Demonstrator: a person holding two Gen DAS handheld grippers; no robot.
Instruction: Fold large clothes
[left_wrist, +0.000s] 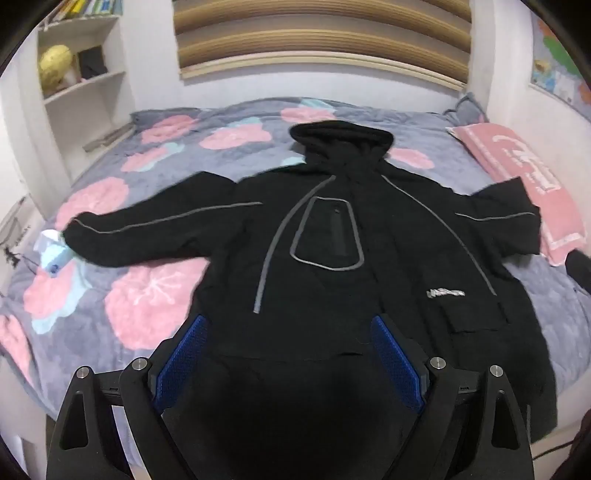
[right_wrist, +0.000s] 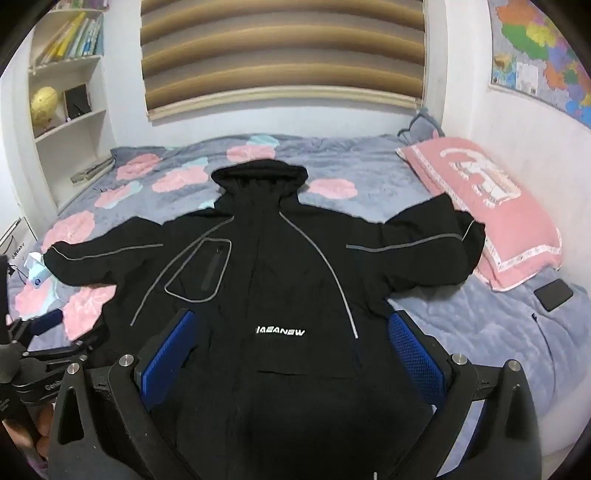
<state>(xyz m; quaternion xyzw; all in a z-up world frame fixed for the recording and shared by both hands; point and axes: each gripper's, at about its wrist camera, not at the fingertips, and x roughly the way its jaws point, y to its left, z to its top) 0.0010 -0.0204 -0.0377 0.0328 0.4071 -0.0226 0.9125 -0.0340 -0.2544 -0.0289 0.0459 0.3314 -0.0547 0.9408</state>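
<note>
A large black hooded jacket (left_wrist: 332, 236) with grey piping lies spread flat, front up, on the bed, hood toward the far wall and both sleeves stretched out sideways. It also fills the middle of the right wrist view (right_wrist: 280, 280), with a white logo on its front. My left gripper (left_wrist: 290, 332) is open and empty, hovering over the jacket's lower left front near the hem. My right gripper (right_wrist: 291, 332) is open and empty, over the lower right front by the logo. The left gripper also shows at the left edge of the right wrist view (right_wrist: 44, 332).
The bed has a grey quilt (left_wrist: 147, 280) with pink flowers. A pink pillow (right_wrist: 491, 206) lies under the right sleeve's end. A black phone (right_wrist: 553, 294) lies on the quilt at right. A small blue-white item (left_wrist: 53, 254) sits by the left cuff. White shelves (left_wrist: 74, 66) stand far left.
</note>
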